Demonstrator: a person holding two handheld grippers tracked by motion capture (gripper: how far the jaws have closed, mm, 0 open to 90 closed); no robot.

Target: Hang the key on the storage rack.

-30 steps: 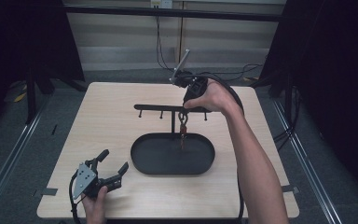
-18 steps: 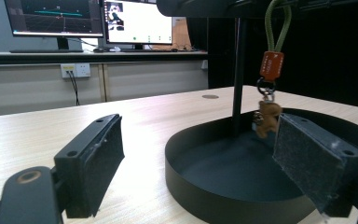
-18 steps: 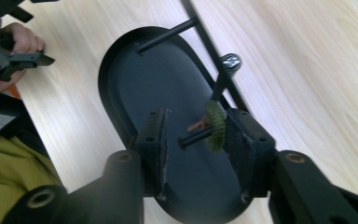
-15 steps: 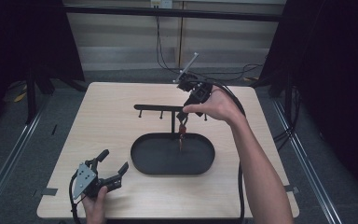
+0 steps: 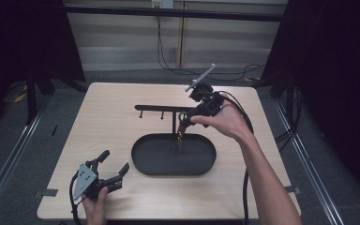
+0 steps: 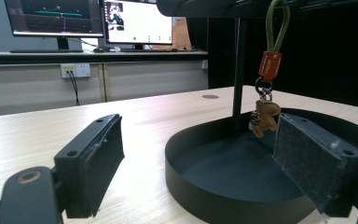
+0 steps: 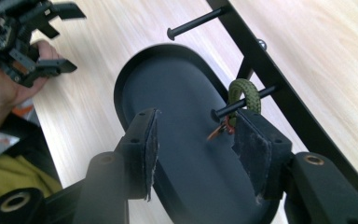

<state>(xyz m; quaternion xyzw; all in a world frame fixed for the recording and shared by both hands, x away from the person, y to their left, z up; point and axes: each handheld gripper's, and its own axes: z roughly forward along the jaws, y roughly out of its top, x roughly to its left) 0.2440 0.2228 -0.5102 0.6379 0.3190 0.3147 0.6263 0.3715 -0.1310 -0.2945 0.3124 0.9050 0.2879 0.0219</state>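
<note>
A keychain (image 5: 181, 132) with a green cord loop (image 7: 245, 93), an orange tag (image 6: 270, 66) and a small brown figure (image 6: 265, 119) hangs from a peg (image 7: 242, 104) of the black rack (image 5: 159, 108). It dangles over the black oval tray (image 5: 143, 161). My right gripper (image 5: 187, 116) is open just in front of the peg, with its pads (image 7: 149, 140) on either side of the loop and apart from it. My left gripper (image 5: 115, 161) rests open at the table's front left, nothing between its pads (image 6: 103, 154).
The rack's post (image 6: 237, 70) rises from the tray's far side, and other bare pegs (image 7: 193, 23) stick out along its bar. The other hand with the left gripper (image 7: 25, 32) is across the tray. Cables (image 5: 243, 117) trail off the table's right.
My right gripper has tilted up and drawn back a little to the right from the rack bar; the keychain stays hanging on its peg. The left gripper has not moved.
</note>
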